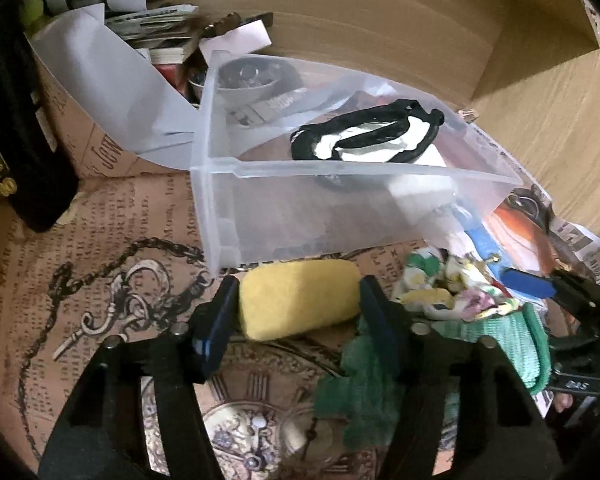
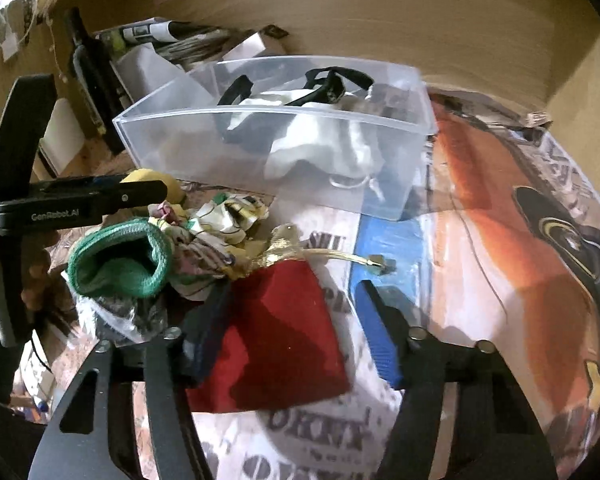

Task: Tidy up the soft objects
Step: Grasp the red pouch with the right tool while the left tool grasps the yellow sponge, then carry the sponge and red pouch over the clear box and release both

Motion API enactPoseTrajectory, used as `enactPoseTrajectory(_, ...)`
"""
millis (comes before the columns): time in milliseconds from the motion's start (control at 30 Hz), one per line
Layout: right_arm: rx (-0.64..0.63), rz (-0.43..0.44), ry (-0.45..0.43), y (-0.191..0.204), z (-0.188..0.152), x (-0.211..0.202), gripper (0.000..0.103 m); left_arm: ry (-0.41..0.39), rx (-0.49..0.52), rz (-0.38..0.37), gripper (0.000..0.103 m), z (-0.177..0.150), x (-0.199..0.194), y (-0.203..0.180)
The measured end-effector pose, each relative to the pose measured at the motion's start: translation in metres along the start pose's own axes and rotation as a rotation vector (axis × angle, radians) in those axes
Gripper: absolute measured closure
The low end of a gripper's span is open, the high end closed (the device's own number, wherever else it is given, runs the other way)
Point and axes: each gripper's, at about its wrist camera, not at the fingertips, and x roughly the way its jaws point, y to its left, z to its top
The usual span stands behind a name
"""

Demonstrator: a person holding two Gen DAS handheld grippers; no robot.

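Note:
My left gripper (image 1: 298,300) is shut on a yellow sponge (image 1: 298,298) just in front of the clear plastic bin (image 1: 340,216). The bin holds a white cloth with black straps (image 1: 364,136); it also shows in the right wrist view (image 2: 308,148). My right gripper (image 2: 296,320) is open around a red velvet pouch (image 2: 284,332) with a gold drawstring (image 2: 332,256) lying on the table. A green knit item (image 2: 120,264) and a crumpled floral cloth (image 2: 220,220) lie left of the pouch. The left gripper shows in the right wrist view (image 2: 80,200).
Printed paper covers the table (image 1: 80,280). A cardboard box with papers and books (image 1: 112,80) stands behind the bin on the left. A crinkled clear plastic wrapper (image 2: 128,316) lies by the green item. A wooden wall (image 2: 380,20) runs along the back.

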Motion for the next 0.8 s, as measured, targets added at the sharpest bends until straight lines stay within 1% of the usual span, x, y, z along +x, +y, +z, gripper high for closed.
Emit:
enactPoseTrajectory(67,-0.009,0.009,-0.004,0.000,0.001,0.001,0.065,-0.008,0.008,-0.001,0.046,-0.001,-0.002,-0.001)
enactPoseTrajectory(100,-0.012,0.013,-0.005,0.001,0.002,0.002,0.067,-0.012,0.012,0.000,0.047,-0.002,-0.003,-0.002)
enactPoseTrajectory(133,-0.014,0.013,-0.010,0.001,0.001,0.002,0.071,-0.015,0.015,0.001,0.048,-0.003,-0.003,-0.001)
enactPoseTrajectory(167,-0.018,0.021,-0.014,0.001,0.000,0.002,0.078,-0.017,0.017,0.002,0.049,-0.003,-0.004,-0.002)
enactPoseTrajectory(200,-0.019,0.029,-0.016,0.001,-0.001,0.002,0.080,-0.020,0.017,0.003,0.049,-0.004,-0.005,-0.002)
enactPoseTrajectory(267,-0.017,0.027,-0.025,0.002,-0.001,0.001,0.089,-0.026,0.014,0.001,0.051,-0.006,-0.009,-0.001)
enactPoseTrajectory(367,-0.006,-0.007,-0.044,0.002,-0.002,-0.005,0.092,-0.043,0.006,0.002,0.051,-0.007,-0.018,0.002)
enactPoseTrajectory(533,0.021,-0.057,-0.101,-0.008,0.000,-0.024,0.093,-0.098,0.001,-0.002,0.052,-0.004,-0.041,0.003)
enactPoseTrajectory(633,0.035,-0.096,-0.157,-0.016,0.004,-0.042,0.093,-0.141,0.000,-0.005,0.052,0.001,-0.055,0.000)
enactPoseTrajectory(800,0.039,-0.132,-0.245,-0.021,0.018,-0.067,0.093,-0.211,0.005,-0.010,0.052,0.014,-0.075,-0.003)
